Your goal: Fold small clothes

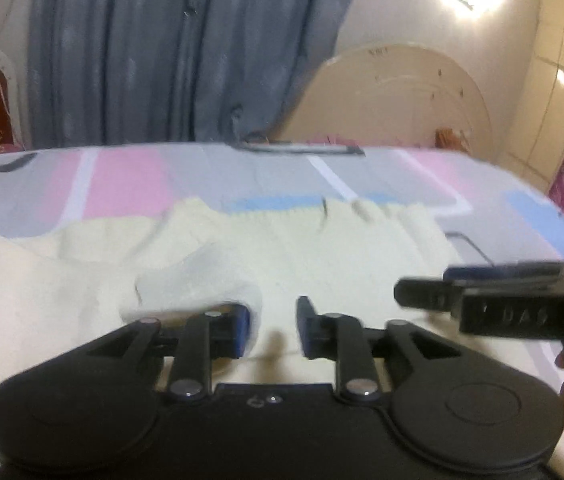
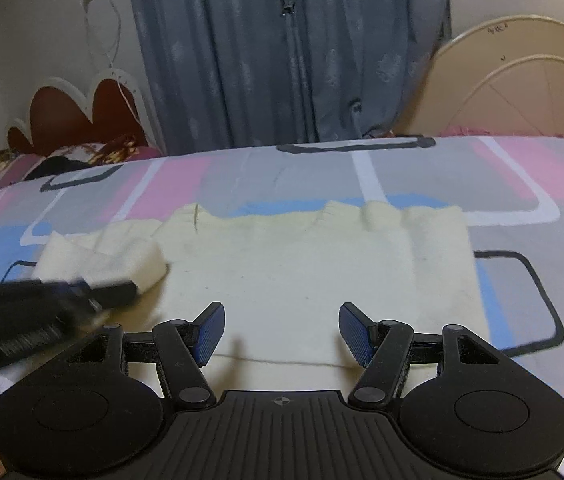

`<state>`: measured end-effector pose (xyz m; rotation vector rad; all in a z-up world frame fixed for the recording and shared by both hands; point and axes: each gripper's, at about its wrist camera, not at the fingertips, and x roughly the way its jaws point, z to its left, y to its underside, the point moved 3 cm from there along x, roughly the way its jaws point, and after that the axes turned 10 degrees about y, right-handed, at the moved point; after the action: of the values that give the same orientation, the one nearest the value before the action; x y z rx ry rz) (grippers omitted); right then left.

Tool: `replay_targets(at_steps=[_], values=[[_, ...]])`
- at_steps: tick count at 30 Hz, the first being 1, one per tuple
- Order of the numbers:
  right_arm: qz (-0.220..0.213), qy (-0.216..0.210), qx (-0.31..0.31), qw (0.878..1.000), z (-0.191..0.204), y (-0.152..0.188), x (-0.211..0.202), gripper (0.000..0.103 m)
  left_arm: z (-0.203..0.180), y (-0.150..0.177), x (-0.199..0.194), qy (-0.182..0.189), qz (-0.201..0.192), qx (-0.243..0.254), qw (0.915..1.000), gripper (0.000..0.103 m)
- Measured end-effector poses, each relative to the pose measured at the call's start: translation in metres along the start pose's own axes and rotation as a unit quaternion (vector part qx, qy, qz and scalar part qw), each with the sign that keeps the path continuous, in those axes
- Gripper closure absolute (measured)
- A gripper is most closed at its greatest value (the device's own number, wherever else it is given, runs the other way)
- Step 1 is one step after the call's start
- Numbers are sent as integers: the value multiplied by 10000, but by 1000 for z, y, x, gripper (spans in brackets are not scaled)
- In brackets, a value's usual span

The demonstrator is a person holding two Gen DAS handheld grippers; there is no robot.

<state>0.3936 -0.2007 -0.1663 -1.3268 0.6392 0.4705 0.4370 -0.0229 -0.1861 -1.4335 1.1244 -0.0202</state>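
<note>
Left hand-held gripper (image 1: pixel 272 330) part-open over cream sweater (image 1: pixel 242 264) on bed (image 1: pixel 130 180)

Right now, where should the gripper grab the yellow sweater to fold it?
Probably the right edge of the cream sweater, near its lower corner, coming in from the right. That side lies flat and unfolded on the bedsheet, while the left sleeve is already turned inward.

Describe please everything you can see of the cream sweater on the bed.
The sweater is small, pale cream and looks like soft knit. It lies flat on the patterned bed cover, with a wavy far edge. On its left side a sleeve is folded over into a thick bunch. The near hem lies straight, close to the camera. No fingers grip it: the right gripper hangs open above its near part, and the left gripper is also open.
</note>
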Motion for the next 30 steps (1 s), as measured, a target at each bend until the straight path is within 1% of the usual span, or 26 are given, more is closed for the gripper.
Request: replay_targets(at_steps=[1,3,6,10,14,17,20,24,26,28,30], values=[[-7,-12,14,10000,-3,0,-2,39,-3,0,1,6,30,23,10000,64],[7,-33,4,10000,-5,1,-4,39,-8,-2,-1,31,10,96,9999,55],[23,-128,11,9999,-5,2,-5,39,-15,-4,-9,23,-27,290,9996,50],[31,-176,52,9998,-5,0,-3,39,-33,-5,-6,-33,-33,844,9964,48],[66,-119,189,9997,-13,-4,-1,39,-46,1,4,175,202,1029,9943,48],[109,-77,230,9996,-21,-5,-2,39,-53,9,15,259,395,1078,9931,48],[157,-137,185,9996,-22,-4,-4,39,-48,10,9,263,328,850,9955,48],[317,-414,324,9981,-13,0,0,39,-25,6,-14,-39,173,670,9976,48],[451,-509,357,9970,-5,5,7,39,-5,7,-27,-356,108,537,9979,48],[567,-408,341,9970,-1,10,15,39,17,9,-39,-628,81,331,9974,48],[677,-488,476,9954,1,12,22,39,36,14,-48,-880,86,151,9960,48]])
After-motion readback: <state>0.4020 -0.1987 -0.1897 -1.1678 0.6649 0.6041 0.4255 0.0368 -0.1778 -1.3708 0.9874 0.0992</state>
